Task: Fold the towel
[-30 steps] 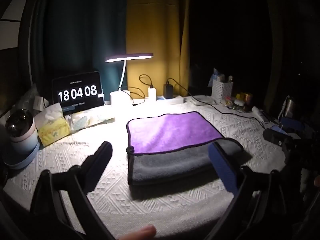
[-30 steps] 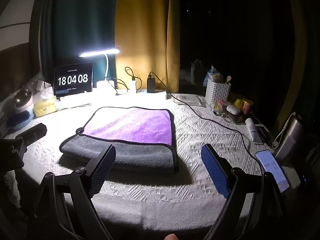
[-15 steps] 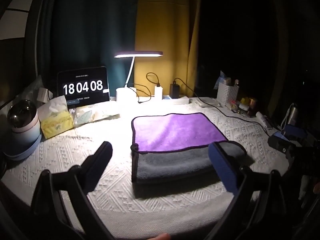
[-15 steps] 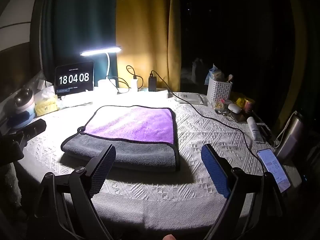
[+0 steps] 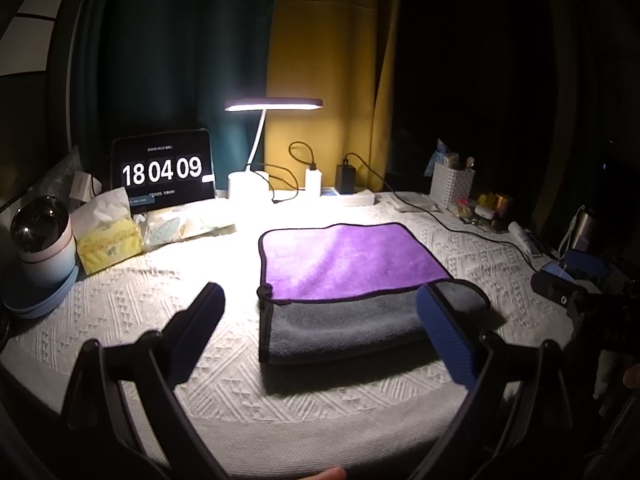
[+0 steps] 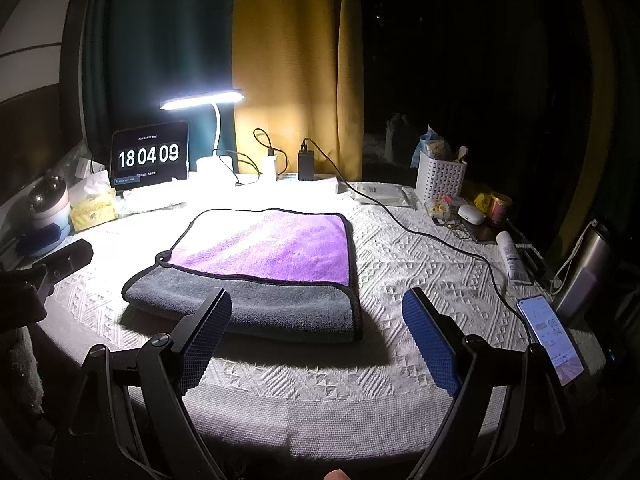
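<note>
The towel (image 5: pixel 352 280) lies flat near the middle of the bench (image 5: pixel 140 304), folded once so a purple panel covers the far part and a grey strip shows along the near edge. The left gripper (image 5: pixel 320 328) and right gripper (image 6: pixel 316 328) both hover at the near edge with fingers spread wide, holding nothing.

The fold is uneven, the purple layer stopping short of the grey edge, so a second fold started from here would likely come out skewed. Pinching only the top layer could peel the first fold open instead. The thick cloth may slip from a shallow grip. The black cable (image 6: pixel 432 236) runs just right of the towel, and a wide sweep could snag it or push the phone (image 6: pixel 550 338).
</note>
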Demonstrator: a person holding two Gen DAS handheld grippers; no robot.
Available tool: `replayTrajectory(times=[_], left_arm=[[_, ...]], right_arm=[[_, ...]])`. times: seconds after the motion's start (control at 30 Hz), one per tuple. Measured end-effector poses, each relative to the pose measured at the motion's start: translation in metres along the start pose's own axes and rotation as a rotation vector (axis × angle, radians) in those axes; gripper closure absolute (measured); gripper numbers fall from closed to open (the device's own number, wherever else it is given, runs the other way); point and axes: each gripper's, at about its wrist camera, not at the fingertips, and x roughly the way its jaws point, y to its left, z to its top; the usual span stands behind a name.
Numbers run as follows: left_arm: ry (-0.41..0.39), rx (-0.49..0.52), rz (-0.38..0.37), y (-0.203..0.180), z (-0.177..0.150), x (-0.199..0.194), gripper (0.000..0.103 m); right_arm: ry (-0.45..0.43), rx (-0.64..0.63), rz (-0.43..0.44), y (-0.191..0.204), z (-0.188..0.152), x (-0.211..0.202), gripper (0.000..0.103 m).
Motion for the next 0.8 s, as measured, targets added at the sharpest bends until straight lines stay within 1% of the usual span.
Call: replayTrajectory(times=[0.4, 0.8], left_arm=[[-0.003, -0.015, -0.006, 0.0024, 0.0002, 0.0015, 0.006], [0.011, -0.036, -0.006, 0.0091, -0.0023, 0.0060, 0.006]], right_arm=[[0.003, 0.003, 0.004, -0.0009, -0.0030, 0.0031, 0.013], [0.005, 0.002, 0.009, -0.0007, -0.0048, 0.0047, 0.013]])
